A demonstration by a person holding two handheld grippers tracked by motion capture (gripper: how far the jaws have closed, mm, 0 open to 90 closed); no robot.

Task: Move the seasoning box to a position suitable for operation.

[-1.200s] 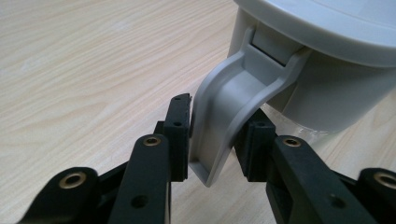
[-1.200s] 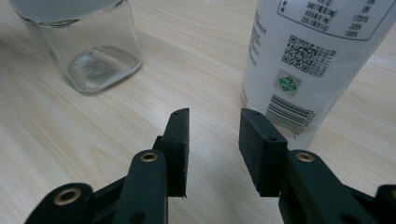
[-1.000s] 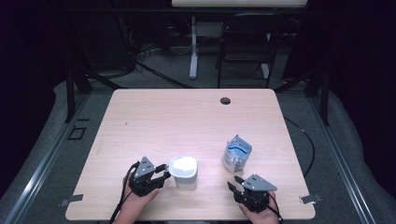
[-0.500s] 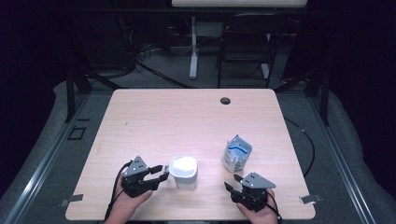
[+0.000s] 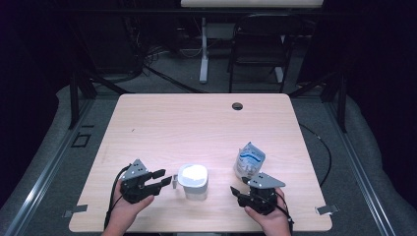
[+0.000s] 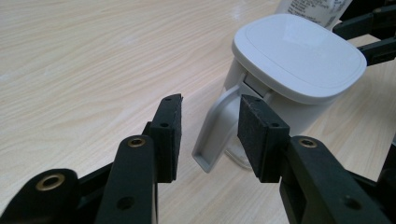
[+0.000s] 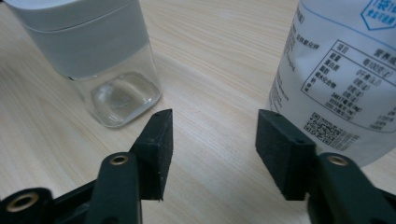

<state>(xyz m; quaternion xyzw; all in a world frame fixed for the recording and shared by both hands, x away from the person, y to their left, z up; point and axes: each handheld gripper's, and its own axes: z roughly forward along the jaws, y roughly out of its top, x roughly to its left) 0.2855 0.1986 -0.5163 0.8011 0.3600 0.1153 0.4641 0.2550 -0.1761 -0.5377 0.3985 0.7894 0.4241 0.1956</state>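
Observation:
A clear container with a white lid [image 5: 193, 181] and a white side handle [image 6: 212, 135] stands near the table's front edge. My left gripper [image 5: 166, 177] is just left of it and open. Its jaws have just been closing a little, and the handle lies in the gap at their tips [image 6: 210, 100] with no pad pressing on it. A white and blue pouch [image 5: 249, 161] stands upright to the container's right. My right gripper [image 5: 240, 185] hovers in front of the pouch. Its jaws [image 7: 215, 116] have just been opening, with bare table between them, the container [image 7: 98, 51] on one side and the pouch [image 7: 345, 70] on the other.
The light wooden table [image 5: 196, 123] has a cable hole [image 5: 237, 105] near its far edge. A black chair [image 5: 260, 49] and a desk leg [image 5: 203, 49] stand on the floor beyond it. Cables trail from both grippers over the front edge.
The left gripper has drawn back a little to the left, away from the container, and risen. The right gripper has lifted slightly and its jaws have spread wider.

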